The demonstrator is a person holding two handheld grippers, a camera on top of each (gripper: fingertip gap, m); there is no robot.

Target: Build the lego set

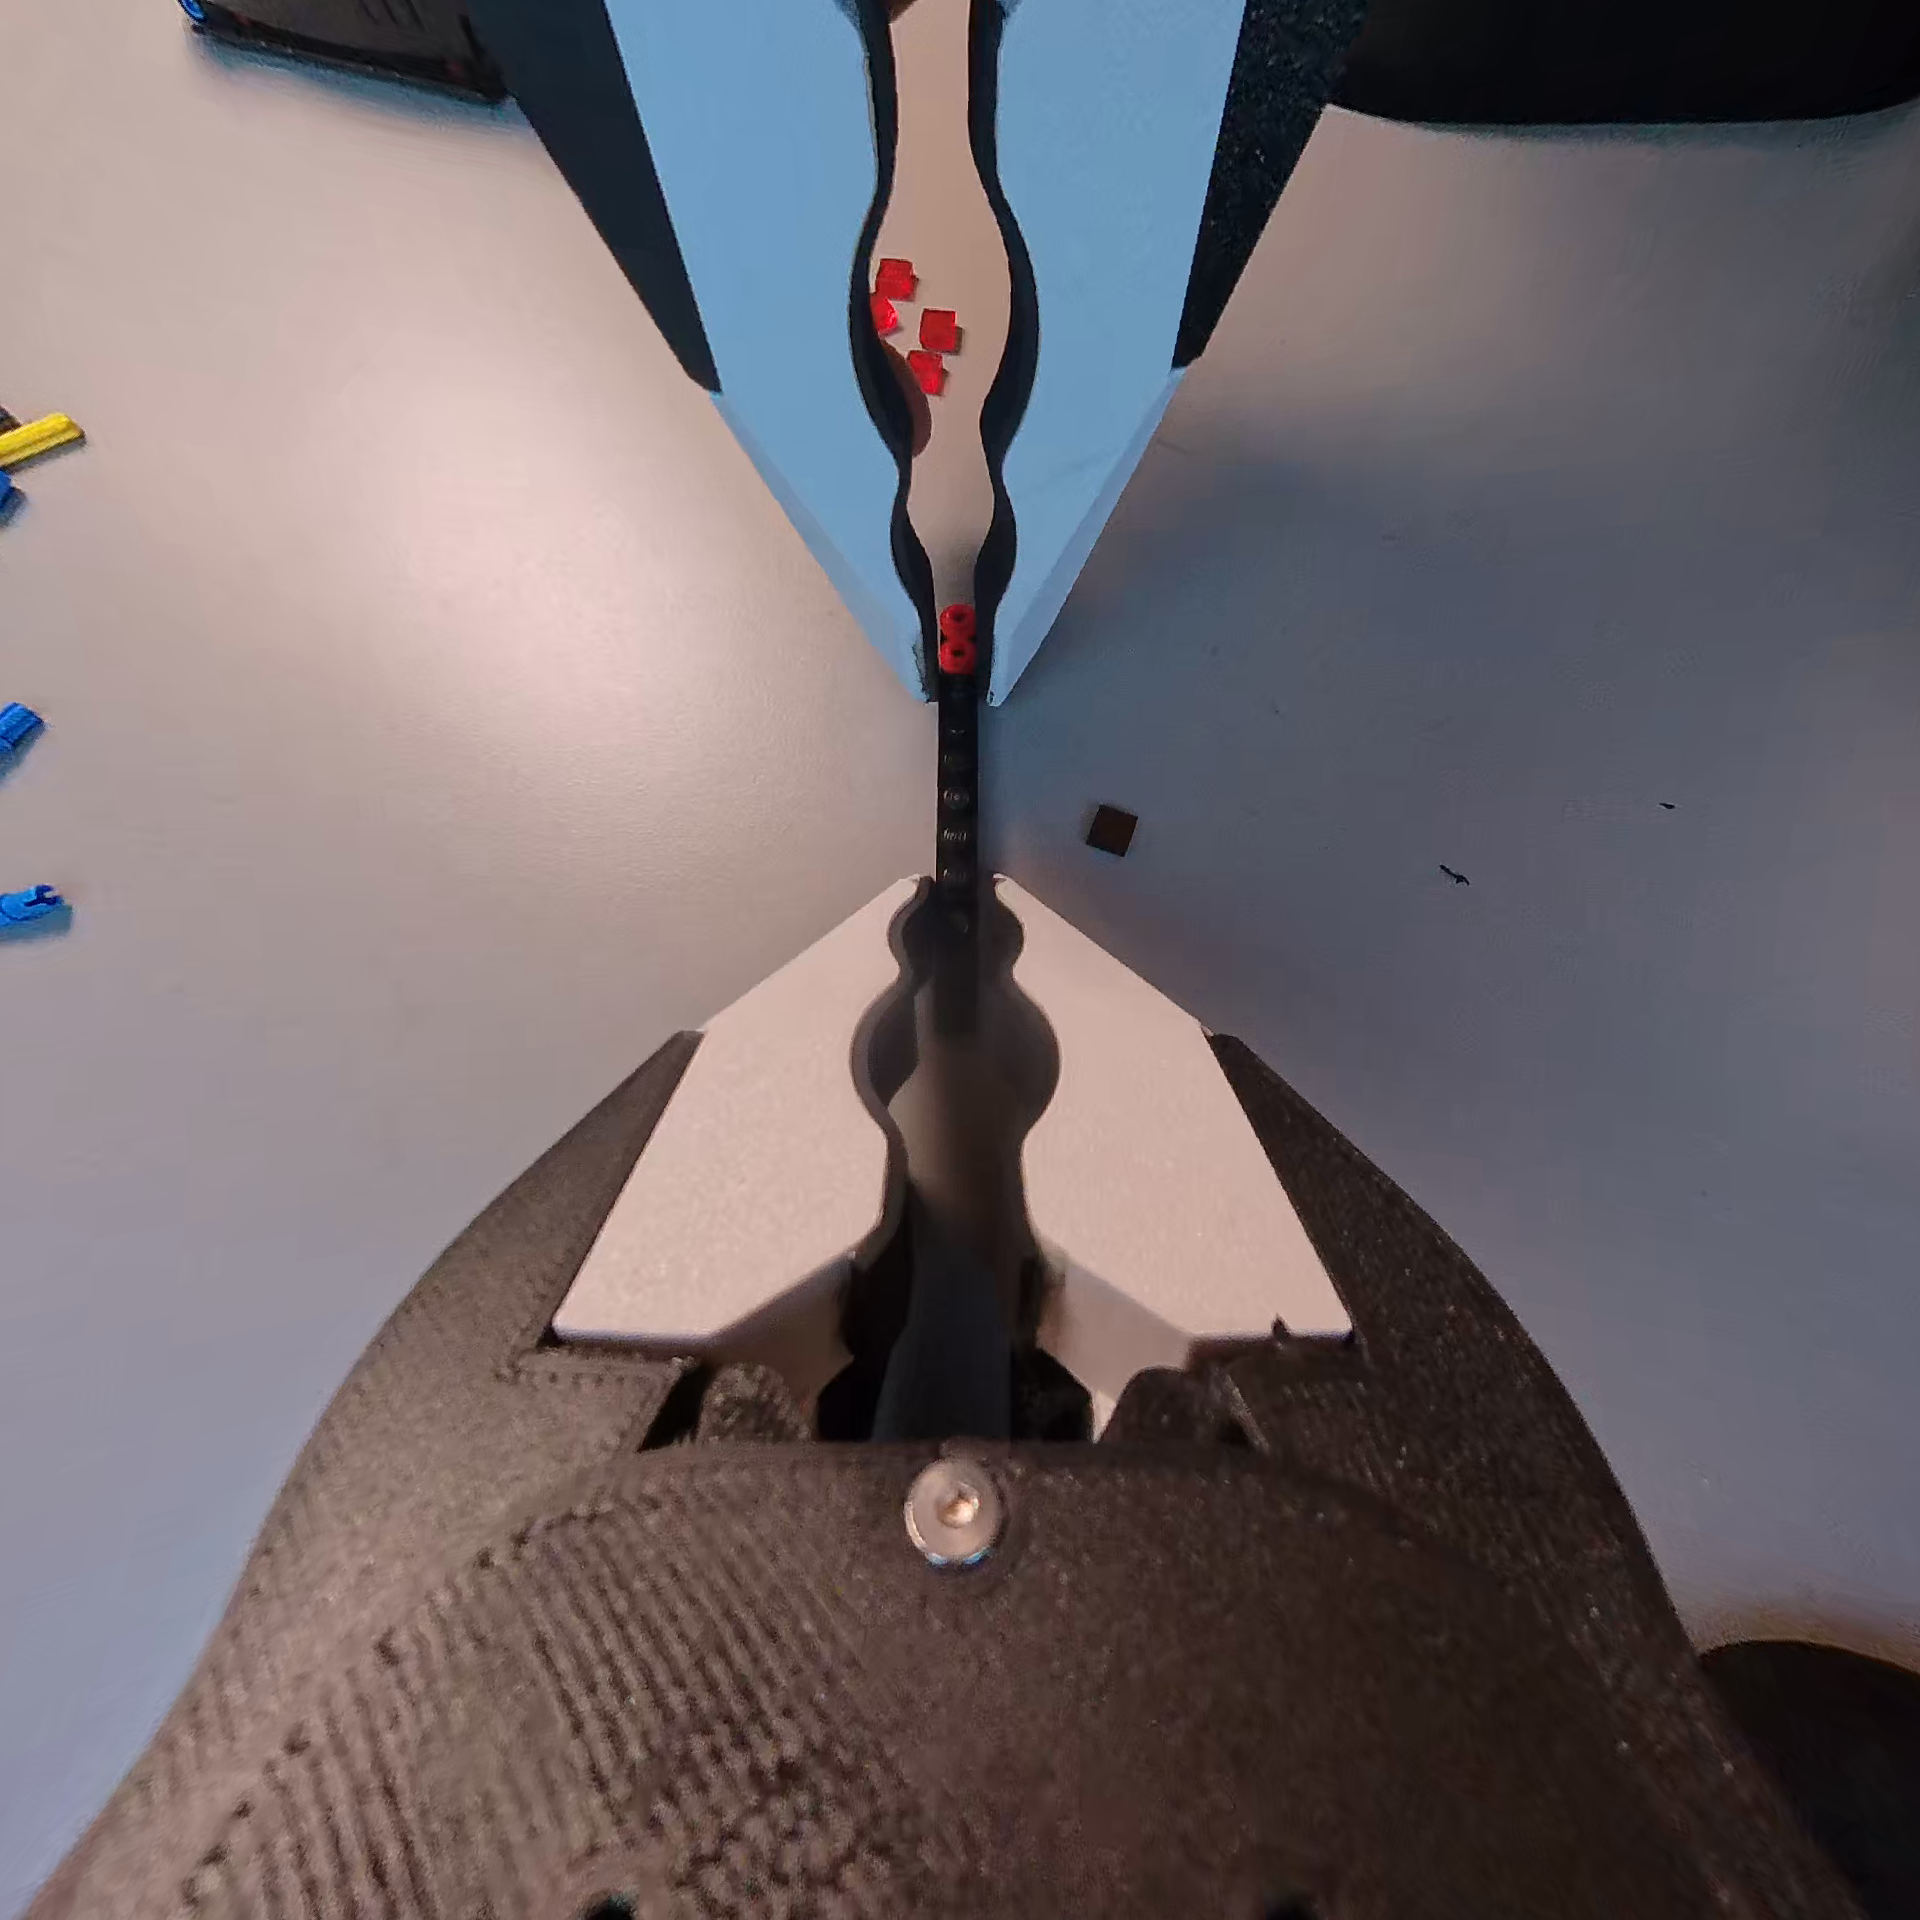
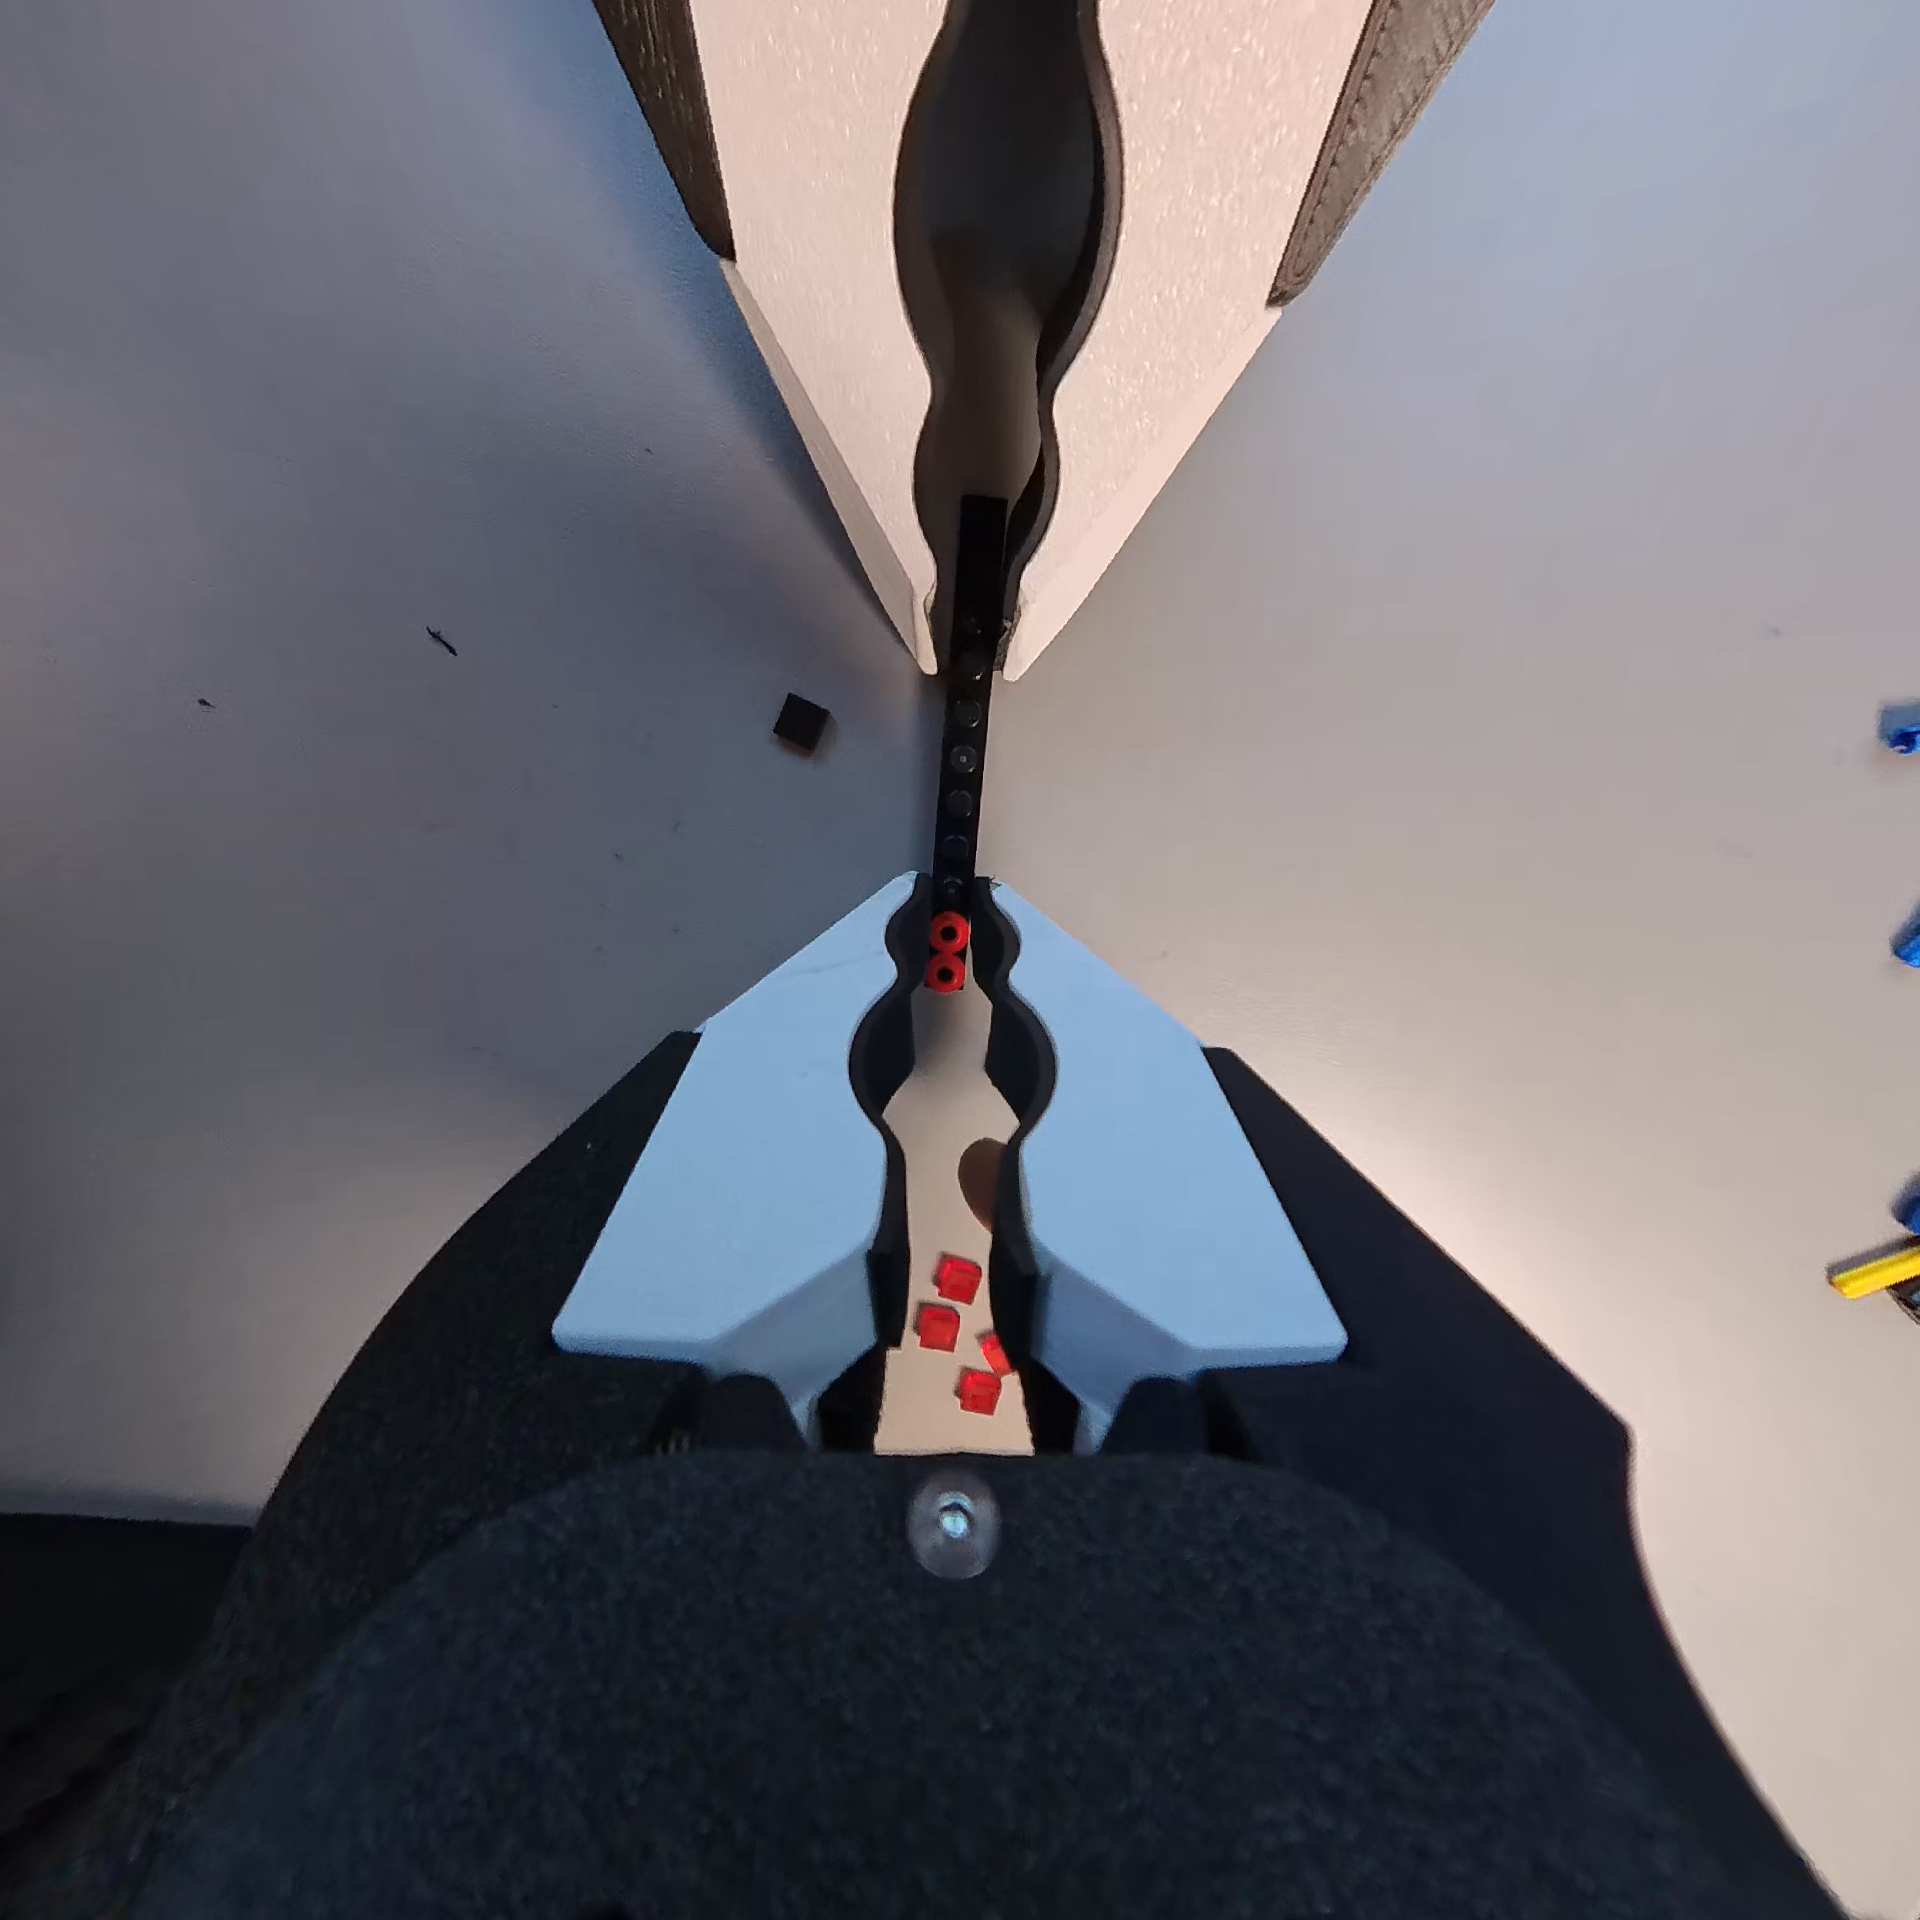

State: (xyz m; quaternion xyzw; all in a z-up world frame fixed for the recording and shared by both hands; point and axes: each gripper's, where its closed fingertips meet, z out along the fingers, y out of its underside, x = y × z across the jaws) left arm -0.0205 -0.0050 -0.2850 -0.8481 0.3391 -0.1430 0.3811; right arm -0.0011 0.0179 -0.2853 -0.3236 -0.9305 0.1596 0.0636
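Note:
A long thin black lego plate (image 1: 956,800) is held above the table between my two grippers, which face each other. My left gripper (image 1: 956,883), with pale grey fingers, is shut on one end of the plate. My right gripper (image 2: 951,881), with light blue fingers, is shut on the other end, where a small red two-stud piece (image 2: 947,954) sits on the plate (image 2: 961,769). The red piece (image 1: 957,636) and the right gripper (image 1: 958,698) also show in the left wrist view. The left gripper (image 2: 966,670) shows at the top of the right wrist view.
Several small red tiles (image 2: 956,1320) lie on the pale table under the right gripper. A small black square tile (image 1: 1110,829) lies beside the plate. Blue pieces (image 1: 19,722) and a yellow piece (image 1: 40,434) lie at the left edge. A dark flat object (image 1: 343,42) lies at the far left. My two grippers' fingertips are within a few centimetres of each other.

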